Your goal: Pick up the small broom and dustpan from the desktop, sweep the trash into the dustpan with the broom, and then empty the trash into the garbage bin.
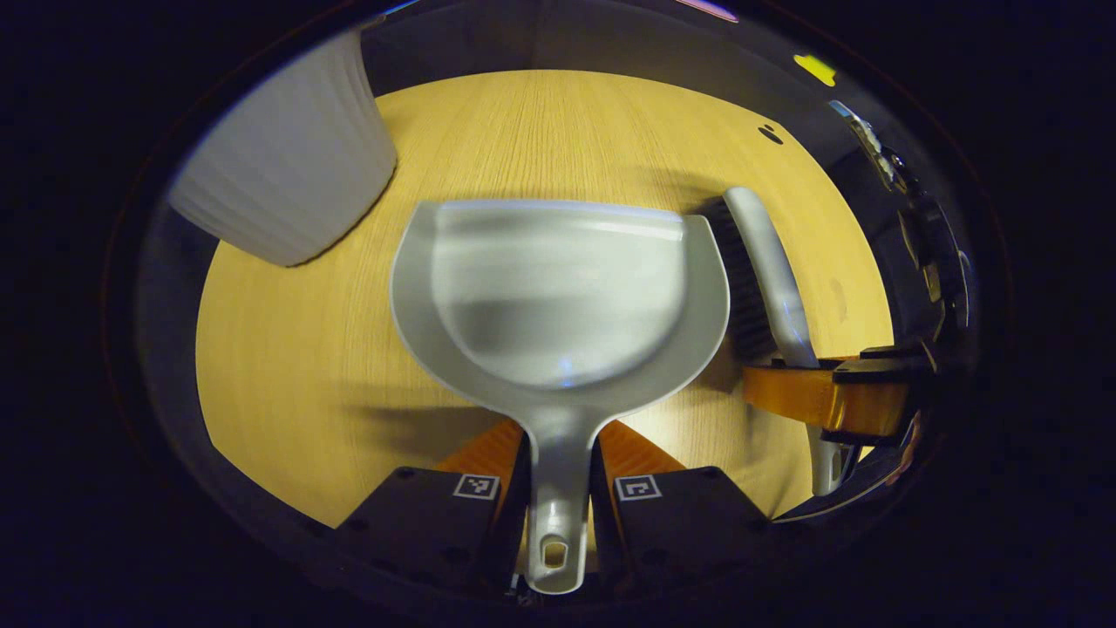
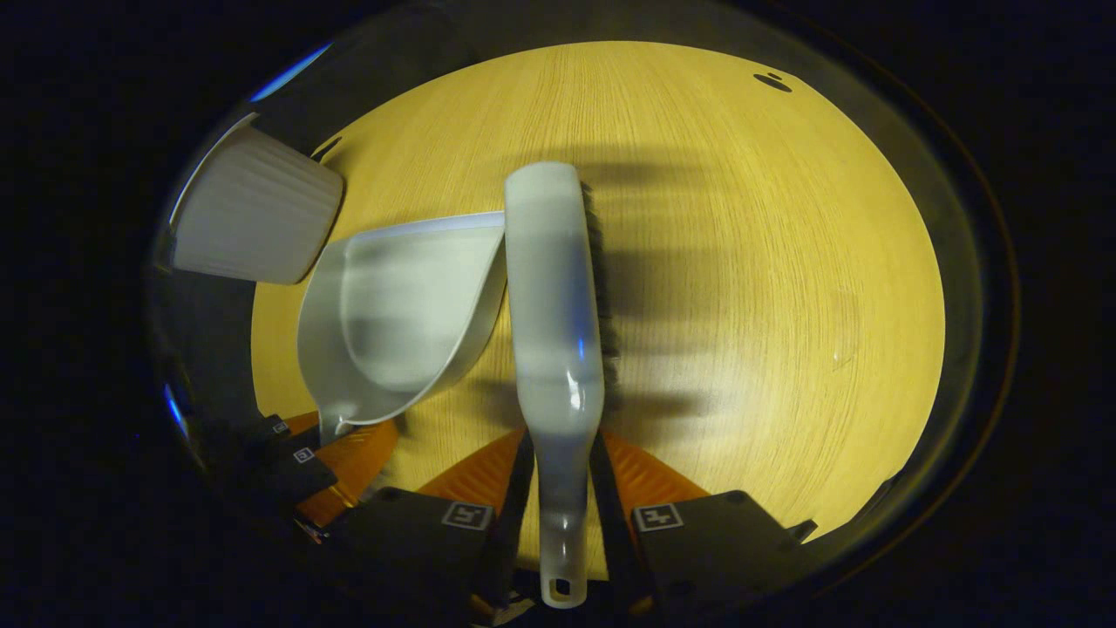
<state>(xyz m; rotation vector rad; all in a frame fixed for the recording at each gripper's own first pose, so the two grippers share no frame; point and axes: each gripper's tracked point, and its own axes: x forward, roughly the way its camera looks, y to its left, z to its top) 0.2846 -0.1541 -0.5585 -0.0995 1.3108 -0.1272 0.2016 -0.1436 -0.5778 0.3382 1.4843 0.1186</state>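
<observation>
Plastic, pale grey and stiff-looking, is sitting between both pairs of fingers. In the left gripper view, the left gripper (image 1: 558,488) is closing its fingers on the narrow handle of the dustpan (image 1: 558,296), pressing it from both sides just above the hanging hole. The pan is reaching forward over the wooden table (image 1: 288,392), its mouth pointing away; I cannot tell whether its lip is touching the wood. In the right gripper view, the right gripper (image 2: 562,501) is clamping the slim handle of the broom (image 2: 554,288) the same way, with the dark bristles (image 2: 604,279) facing the gripper's right. Broom and dustpan are lying just beside each other, the broom on the pan's right edge.

Both tools are probably handling light and rigid, though the glossy handles may be twisting in a loose grip, so holding at the waisted neck looks sound. Beyond them, a ribbed white garbage bin (image 1: 283,166) is standing near the table's far left. No trash is showing on the wood.
</observation>
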